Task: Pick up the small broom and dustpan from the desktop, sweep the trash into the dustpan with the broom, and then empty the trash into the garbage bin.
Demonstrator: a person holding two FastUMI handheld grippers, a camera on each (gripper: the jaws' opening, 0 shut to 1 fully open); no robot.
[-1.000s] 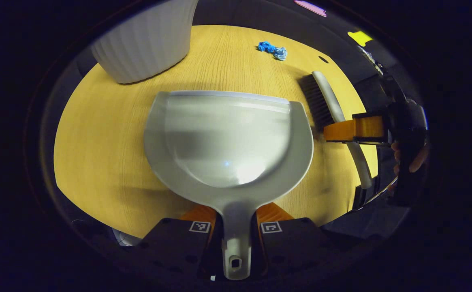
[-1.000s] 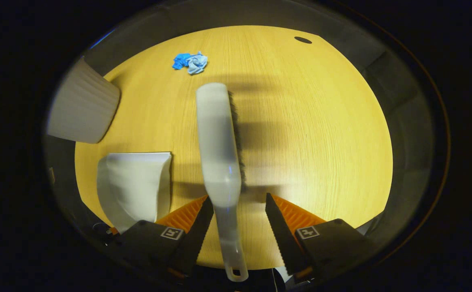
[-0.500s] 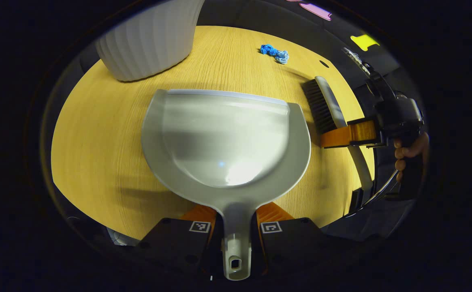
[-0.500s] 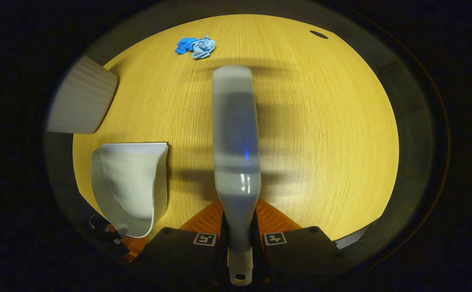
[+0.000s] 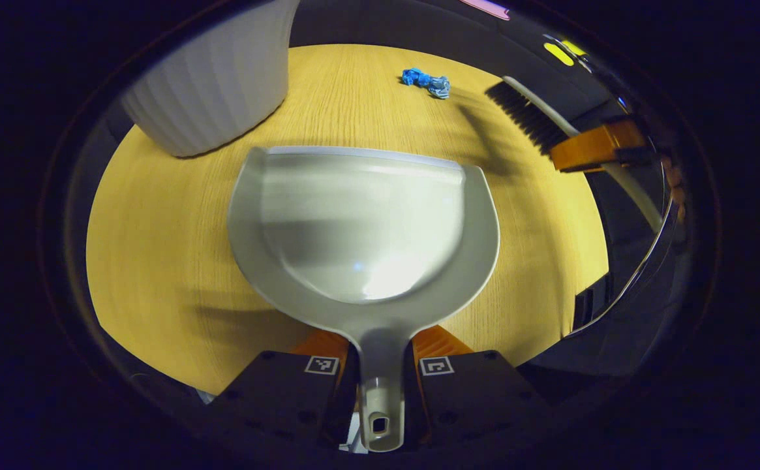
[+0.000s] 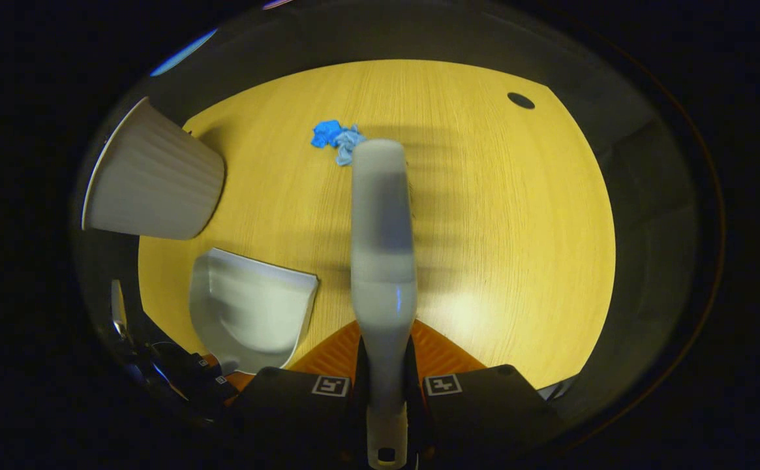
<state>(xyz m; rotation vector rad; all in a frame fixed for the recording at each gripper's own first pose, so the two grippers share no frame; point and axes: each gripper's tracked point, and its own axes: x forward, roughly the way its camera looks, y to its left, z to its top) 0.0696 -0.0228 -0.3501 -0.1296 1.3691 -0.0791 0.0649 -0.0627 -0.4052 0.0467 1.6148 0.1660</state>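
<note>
Both tools look like light, stiff plastic best held by their handles: the left gripper (image 5: 380,365) is clenched on the dustpan (image 5: 363,222) at frame centre, the right gripper (image 6: 385,385) on the broom (image 6: 383,241), probably lifted, near the soft blue trash (image 6: 335,138) at upper centre.

A wooden desktop (image 6: 516,215) bears a white ribbed bin (image 6: 151,189) and crumpled blue trash (image 6: 335,138).
</note>
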